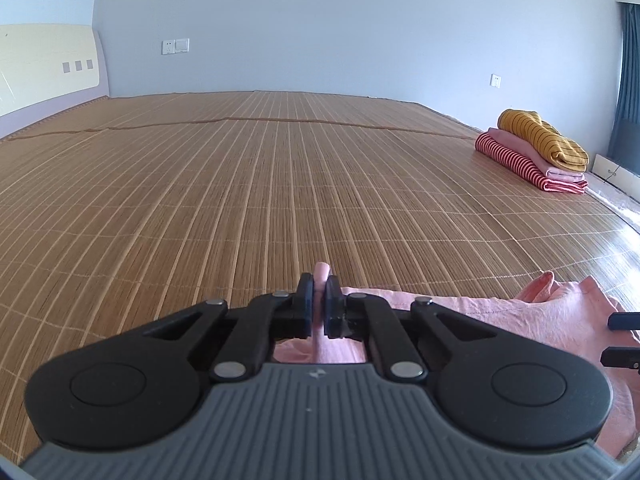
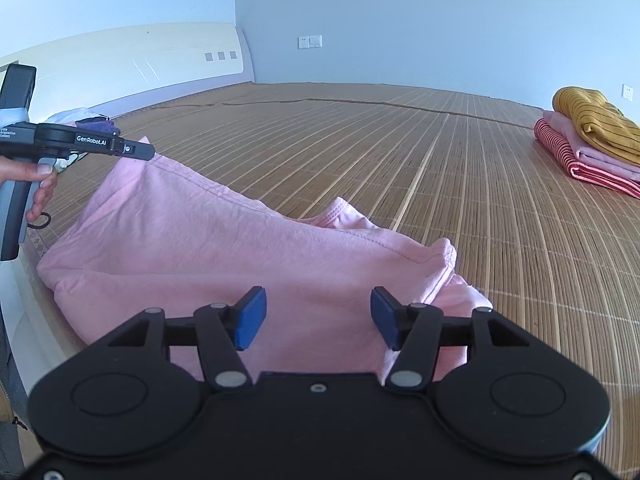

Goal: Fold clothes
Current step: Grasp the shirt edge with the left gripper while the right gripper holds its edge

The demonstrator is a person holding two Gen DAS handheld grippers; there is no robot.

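A wide woven bamboo mat [image 1: 280, 184] covers the bed, and most of it lies bare from the near edge up to the pale blue wall and the cream headboard [image 2: 132, 64] on the left. At the far right, near the mat's edge and a dark curtain [image 1: 630, 80], sits a folded stack of clothes [image 1: 532, 152]: a mustard striped piece on top, a plain pink one under it, a red-and-pink striped one at the bottom. A small heap of white and purple cloth [image 2: 92, 124] lies by the headboard.

The crumpled pink cotton garment [image 2: 224, 248] lies at the near edge of the mat, well apart from the stack. The left gripper [image 1: 319, 308] has its dark blue pads pinched tight on a ridge of the garment's hem, and the cloth rises toward it in a slanted tent. A person's hand [image 2: 38, 188] wraps the grey handle below it. The right gripper [image 2: 318, 318] hovers low over the garment's near part, tilted downward, its blue pads [image 2: 250, 318] standing wide apart with pink cloth showing between them but nothing pressed.
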